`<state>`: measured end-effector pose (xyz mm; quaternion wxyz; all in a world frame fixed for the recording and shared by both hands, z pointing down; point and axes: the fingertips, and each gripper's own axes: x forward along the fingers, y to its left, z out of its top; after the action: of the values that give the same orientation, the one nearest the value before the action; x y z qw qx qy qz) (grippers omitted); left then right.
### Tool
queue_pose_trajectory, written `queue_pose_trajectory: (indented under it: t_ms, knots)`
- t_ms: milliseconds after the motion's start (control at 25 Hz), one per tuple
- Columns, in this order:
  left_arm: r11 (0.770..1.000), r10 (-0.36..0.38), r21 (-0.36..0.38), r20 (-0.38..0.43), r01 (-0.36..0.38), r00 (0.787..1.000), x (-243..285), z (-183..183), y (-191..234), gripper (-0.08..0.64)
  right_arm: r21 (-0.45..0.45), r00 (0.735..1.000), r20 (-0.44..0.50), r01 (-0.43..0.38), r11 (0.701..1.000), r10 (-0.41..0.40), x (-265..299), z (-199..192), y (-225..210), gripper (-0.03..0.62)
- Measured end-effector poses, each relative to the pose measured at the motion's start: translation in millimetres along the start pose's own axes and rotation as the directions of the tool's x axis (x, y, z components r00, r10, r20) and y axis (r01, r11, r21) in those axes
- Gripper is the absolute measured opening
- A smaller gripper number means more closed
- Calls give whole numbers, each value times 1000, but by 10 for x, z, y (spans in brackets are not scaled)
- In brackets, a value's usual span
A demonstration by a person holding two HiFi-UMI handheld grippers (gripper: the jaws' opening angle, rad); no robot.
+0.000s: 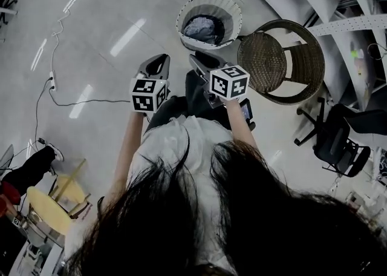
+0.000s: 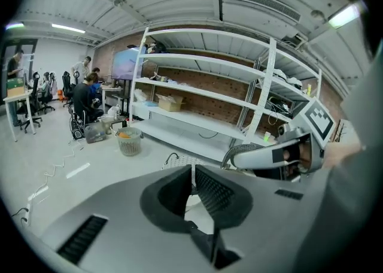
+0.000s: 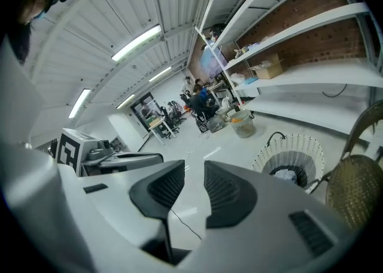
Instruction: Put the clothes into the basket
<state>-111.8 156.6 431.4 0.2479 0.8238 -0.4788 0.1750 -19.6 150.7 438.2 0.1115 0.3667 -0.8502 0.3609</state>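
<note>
A white woven basket [image 1: 187,11] stands on the floor ahead of me, with a grey-blue garment [image 1: 204,28] lying inside it. Both grippers are held up in front of the person's body, short of the basket. The left gripper [image 1: 158,63] has its jaws drawn together to a thin slit with nothing in them [image 2: 192,170]. The right gripper [image 1: 199,62] keeps a clear gap between its pads, and the gap is empty [image 3: 194,167]. In the right gripper view the basket [image 3: 289,146] sits to the right of the jaws, the garment [image 3: 286,175] visible in its bottom.
A round brown wicker chair [image 1: 281,60] stands just right of the basket. A black office chair [image 1: 338,141] is at the far right. White shelving [image 2: 209,122] runs behind. A cable [image 1: 54,81] trails over the floor at left. A second small basket [image 2: 128,140] stands far off.
</note>
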Motion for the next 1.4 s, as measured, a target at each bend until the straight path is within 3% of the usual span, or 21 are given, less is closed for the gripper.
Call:
queue_pose_trajectory:
  t_ms: [400, 840, 1400]
  knots:
    - [1000, -28, 7, 26, 28, 999, -373, -177, -209, 29, -32, 1000, 19, 13, 999, -13, -293, -280, 334, 60]
    - [996, -73, 62, 32, 71, 997, -493, -258, -473, 29, -111, 1000, 14, -1, 994, 3, -453, -479, 561, 54]
    - [995, -72, 69, 44, 69, 996, -524, -239, -547, 29, -137, 1000, -10, -6, 991, 4, -503, -528, 585, 54]
